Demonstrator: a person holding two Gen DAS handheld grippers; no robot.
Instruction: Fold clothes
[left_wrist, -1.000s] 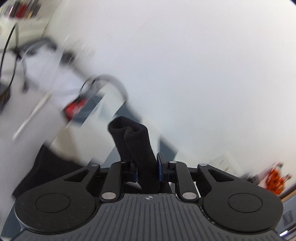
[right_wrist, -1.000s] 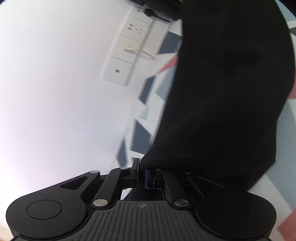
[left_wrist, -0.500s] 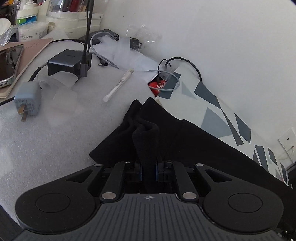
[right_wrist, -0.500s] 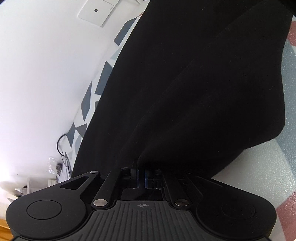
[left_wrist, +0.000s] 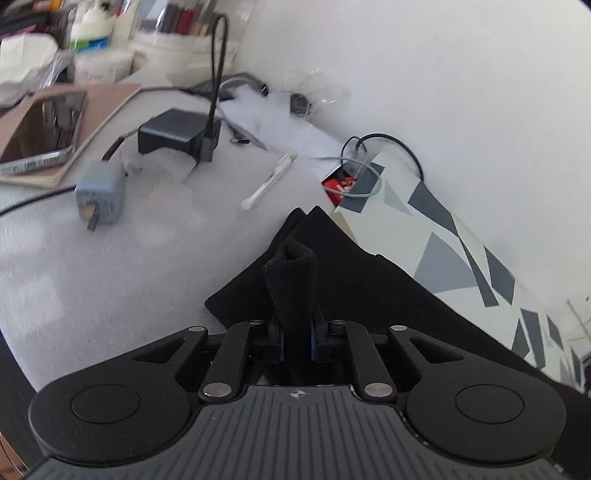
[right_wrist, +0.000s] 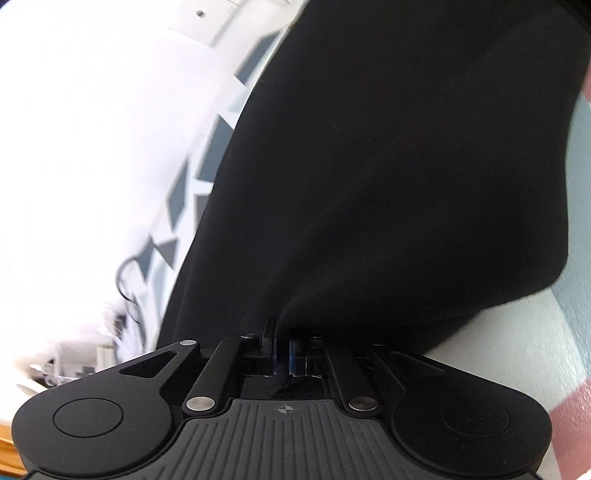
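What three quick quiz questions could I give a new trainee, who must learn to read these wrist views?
1. True or false: the left hand-held gripper is shut on a bunched part of the black garment.
2. Which lies nearer the garment's far corner: A, white pen; B, phone?
3. Fill in: the right hand-held gripper pinches the garment's ____.

Key: 1 true; 2 A; 3 edge.
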